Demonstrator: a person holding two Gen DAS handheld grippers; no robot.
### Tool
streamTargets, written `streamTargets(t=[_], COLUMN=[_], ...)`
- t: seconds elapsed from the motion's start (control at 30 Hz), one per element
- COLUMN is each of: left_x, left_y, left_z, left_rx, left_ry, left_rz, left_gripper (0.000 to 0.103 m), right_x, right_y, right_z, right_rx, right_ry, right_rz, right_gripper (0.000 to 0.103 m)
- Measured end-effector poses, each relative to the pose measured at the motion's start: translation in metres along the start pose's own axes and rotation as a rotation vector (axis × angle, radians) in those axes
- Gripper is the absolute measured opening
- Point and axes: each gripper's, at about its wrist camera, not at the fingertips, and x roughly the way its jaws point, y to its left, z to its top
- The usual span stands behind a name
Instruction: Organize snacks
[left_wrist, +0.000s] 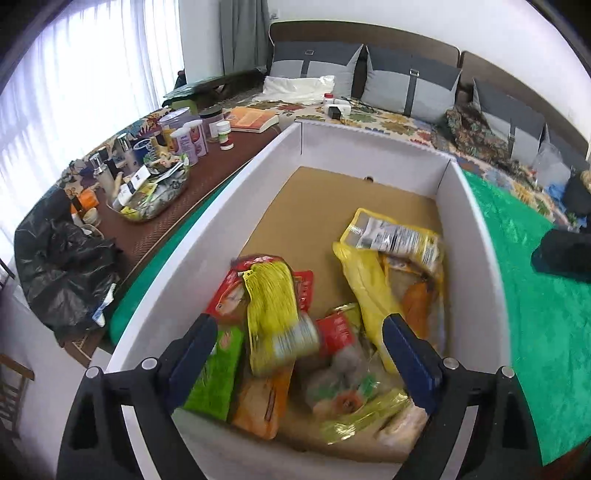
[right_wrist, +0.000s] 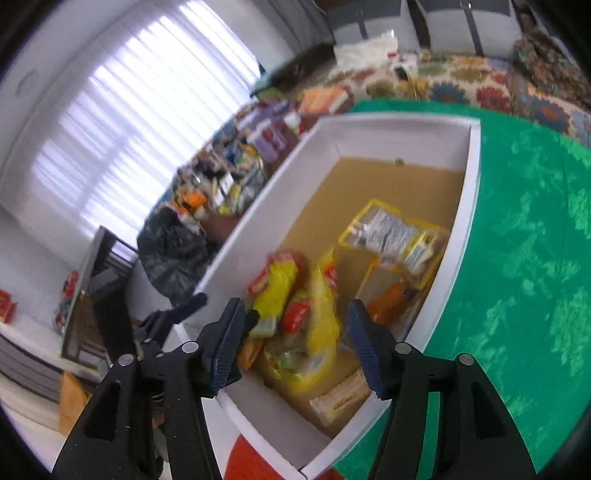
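Observation:
A white cardboard box (left_wrist: 258, 177) with a brown floor holds several snack packets. A yellow packet (left_wrist: 275, 317), blurred, lies over a red one between the fingers of my left gripper (left_wrist: 299, 332), which is open above the box's near end. A yellow-edged clear packet (left_wrist: 395, 236) leans at the right wall. My right gripper (right_wrist: 295, 321) is open and empty above the same box (right_wrist: 280, 195), over a yellow bag (right_wrist: 321, 314). The left gripper's finger (right_wrist: 184, 310) shows at the box's left rim.
The box stands on a green cloth (left_wrist: 535, 295). A brown table (left_wrist: 159, 221) at the left carries jars, bottles and a basket of small items. A black bag (left_wrist: 62, 258) lies at its near end. A bed with grey pillows (left_wrist: 410, 85) is behind.

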Motion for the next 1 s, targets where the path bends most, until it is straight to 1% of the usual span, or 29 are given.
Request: streamTargets(t=[0.07,0.1,0.13,0.2,0.23,0.27,0.3,0.37,0.43,0.53,0.57,0.63,0.67,0.77,0.87,1.0], left_x=[-0.001,-0.006,-0.009,-0.023,-0.029,-0.036,-0.044,-0.053,-0.061,-0.072,-0.074,-0.078,-0.08,-0.088,-0.093,-0.096], left_y=[-0.005,-0.01,-0.011,-0.016,-0.014,-0.015,-0.015,-0.014,-0.015,-0.016,-0.016,-0.016,-0.017,-0.023,-0.03,-0.032], left_z=[-0.002,-0.005,-0.006,-0.007,-0.005,-0.003,-0.002,0.002,0.003,-0.001,-0.002,-0.006,-0.007,-0.009,-0.01,-0.009], left_rx=[0.028,0.046,0.058,0.07,0.065,0.055,0.034,0.001,-0.021,-0.068,-0.081,-0.096,-0.096,-0.076,-0.044,-0.034], left_ry=[-0.015,-0.03,-0.045,-0.085,-0.099,-0.122,-0.139,-0.158,-0.172,-0.18,-0.18,-0.171,-0.17,-0.187,-0.203,-0.202], left_rz=[0.039,0.058,0.063,0.065,0.057,0.043,0.044,0.076,0.104,0.149,0.153,0.14,0.137,0.153,0.168,0.167], left_gripper=[0.091,0.091,0.091,0.094,0.099,0.101,0.103,0.103,0.103,0.103,0.103,0.103,0.103,0.103,0.103,0.103], right_x=[-0.004,-0.01,-0.017,-0.037,-0.044,-0.051,-0.057,-0.058,-0.061,-0.069,-0.071,-0.073,-0.074,-0.073,-0.077,-0.079], right_y=[-0.003,-0.01,-0.007,-0.006,-0.007,-0.004,-0.002,0.002,0.004,-0.001,-0.003,-0.007,-0.011,-0.018,-0.017,-0.012], right_z=[-0.009,-0.006,-0.009,-0.015,-0.015,-0.018,-0.021,-0.024,-0.029,-0.036,-0.038,-0.041,-0.041,-0.041,-0.043,-0.045], right_rx=[-0.026,-0.043,-0.075,-0.133,-0.162,-0.202,-0.242,-0.298,-0.327,-0.314,-0.301,-0.262,-0.234,-0.192,-0.18,-0.187], right_ry=[-0.014,-0.023,-0.05,-0.116,-0.145,-0.177,-0.192,-0.167,-0.169,-0.2,-0.201,-0.192,-0.182,-0.163,-0.182,-0.195], right_rz=[-0.024,-0.037,-0.062,-0.092,-0.105,-0.124,-0.154,-0.217,-0.252,-0.261,-0.256,-0.234,-0.219,-0.216,-0.221,-0.236], right_gripper=[0.062,0.062,0.062,0.062,0.068,0.076,0.076,0.076,0.076,0.076,0.076,0.076,0.076,0.076,0.076,0.076])
